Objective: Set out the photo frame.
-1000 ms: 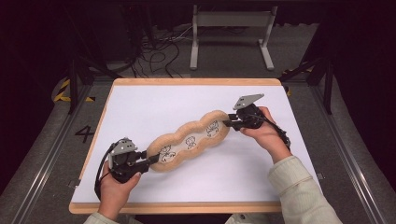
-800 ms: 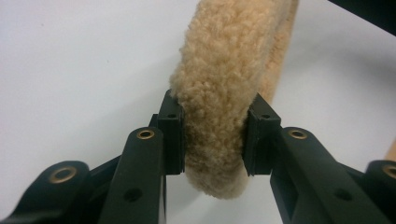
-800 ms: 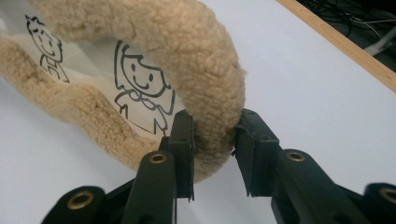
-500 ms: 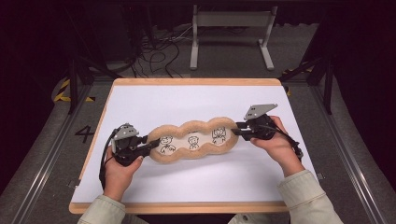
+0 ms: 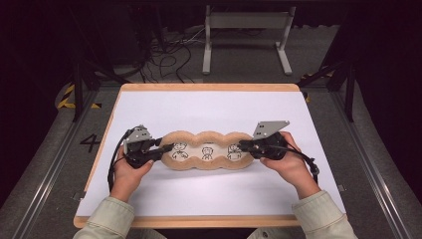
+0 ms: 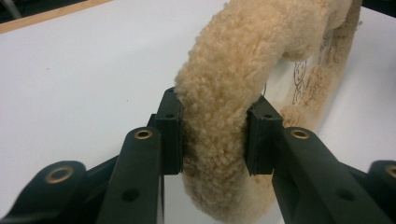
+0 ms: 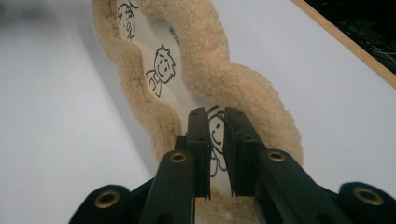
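Note:
A long tan fleece cushion [image 5: 206,149] with three lobes and a white middle printed with cartoon figures stretches left to right across the white table top [image 5: 214,109]. My left gripper [image 5: 166,148] is shut on its left end. In the left gripper view the pads [image 6: 170,135] squeeze the fleece rim [image 6: 243,51] from both sides. My right gripper [image 5: 243,145] is shut on the right end. In the right gripper view my right gripper [image 7: 215,121] has its jaws almost together over the cushion's [image 7: 224,60] white printed panel.
The table top has a wooden border [image 5: 209,87]. Beyond the far edge stand a grey metal frame [image 5: 246,30] and loose cables [image 5: 164,55] on the floor. A painted 4 [image 5: 89,143] marks the floor at the left.
The cushion has swung from a diagonal to lie level with the table's front edge. My right gripper came nearer and to the right. My left gripper shifted left and slightly farther.

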